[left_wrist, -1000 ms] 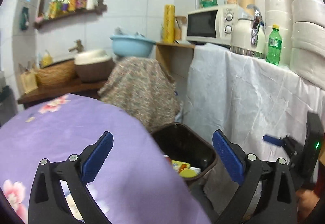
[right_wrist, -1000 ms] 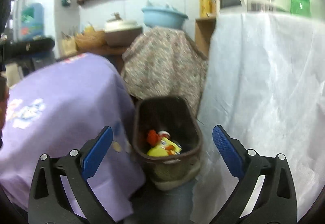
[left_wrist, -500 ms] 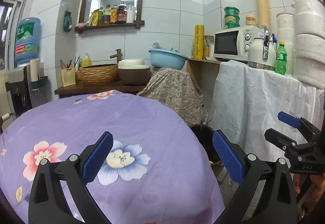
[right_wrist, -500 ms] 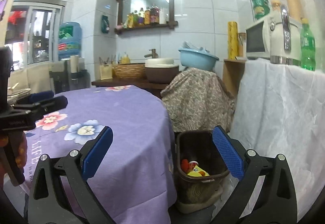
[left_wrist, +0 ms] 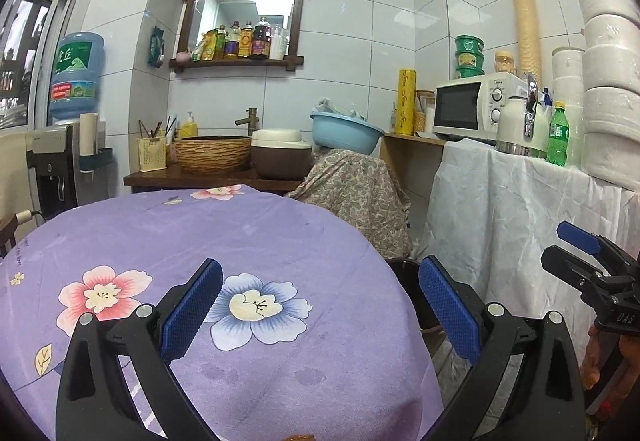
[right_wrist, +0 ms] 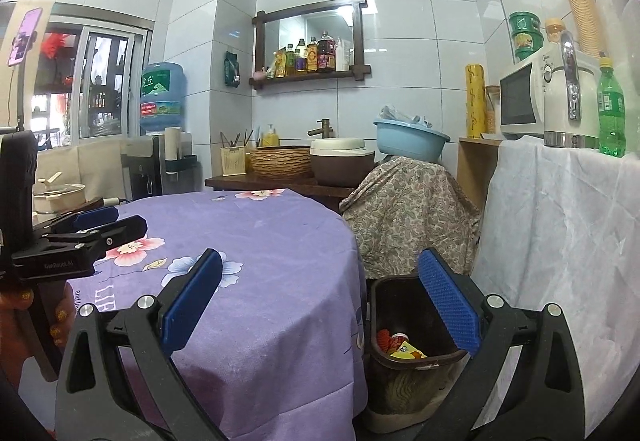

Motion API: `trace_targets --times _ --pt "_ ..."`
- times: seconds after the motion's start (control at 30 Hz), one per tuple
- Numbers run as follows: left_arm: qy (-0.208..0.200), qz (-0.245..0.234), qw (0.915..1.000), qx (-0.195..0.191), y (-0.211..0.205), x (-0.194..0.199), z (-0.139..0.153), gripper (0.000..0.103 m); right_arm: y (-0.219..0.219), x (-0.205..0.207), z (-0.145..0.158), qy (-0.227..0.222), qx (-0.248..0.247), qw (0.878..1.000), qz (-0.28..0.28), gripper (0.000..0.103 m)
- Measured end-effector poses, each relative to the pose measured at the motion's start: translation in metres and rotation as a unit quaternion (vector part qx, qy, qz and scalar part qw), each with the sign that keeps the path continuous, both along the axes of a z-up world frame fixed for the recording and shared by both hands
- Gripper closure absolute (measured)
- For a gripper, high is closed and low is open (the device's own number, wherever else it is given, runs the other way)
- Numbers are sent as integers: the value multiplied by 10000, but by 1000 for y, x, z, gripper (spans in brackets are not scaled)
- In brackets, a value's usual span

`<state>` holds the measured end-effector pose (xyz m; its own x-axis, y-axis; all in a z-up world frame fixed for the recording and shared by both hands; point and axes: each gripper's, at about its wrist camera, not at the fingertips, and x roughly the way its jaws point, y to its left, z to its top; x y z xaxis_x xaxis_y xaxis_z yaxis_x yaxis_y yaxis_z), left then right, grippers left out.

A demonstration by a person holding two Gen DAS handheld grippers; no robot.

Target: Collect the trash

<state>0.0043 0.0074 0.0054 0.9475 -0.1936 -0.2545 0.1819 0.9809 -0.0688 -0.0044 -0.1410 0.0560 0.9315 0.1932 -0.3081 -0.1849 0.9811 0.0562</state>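
A: Tabletop [left_wrist: 280, 233] under the purple flowered cloth fills the space ahead of the left claw [left_wrist: 320, 301], whose jaws stand wide apart with nothing between them. I see no litter on it.

B: Same for the right claw [right_wrist: 320, 301]: spread wide, empty. The bin [right_wrist: 374, 305] sits on the floor below and ahead of it, by its right finger, with wrappers [right_wrist: 404, 349] inside.

A: So collecting looks nearly finished. Best sweep the cloth slowly for leftovers.

B: Mind the tabletop's curved edge just left of the bin, and the white drape [right_wrist: 560, 241] to its right; the gap between is narrow. Open room lies above the cloth.
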Motion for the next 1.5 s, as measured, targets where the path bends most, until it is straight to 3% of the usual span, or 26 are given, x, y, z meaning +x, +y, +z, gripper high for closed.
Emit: trace_targets --times 0.4,1.5 --pt "-48 -8 9998 208 -10 -4 4 6 0 1 -2 72 -12 10000 6 6" --pt "-73 -27 10000 32 -6 -6 7 6 -5 9 -10 194 10 9998 92 6"
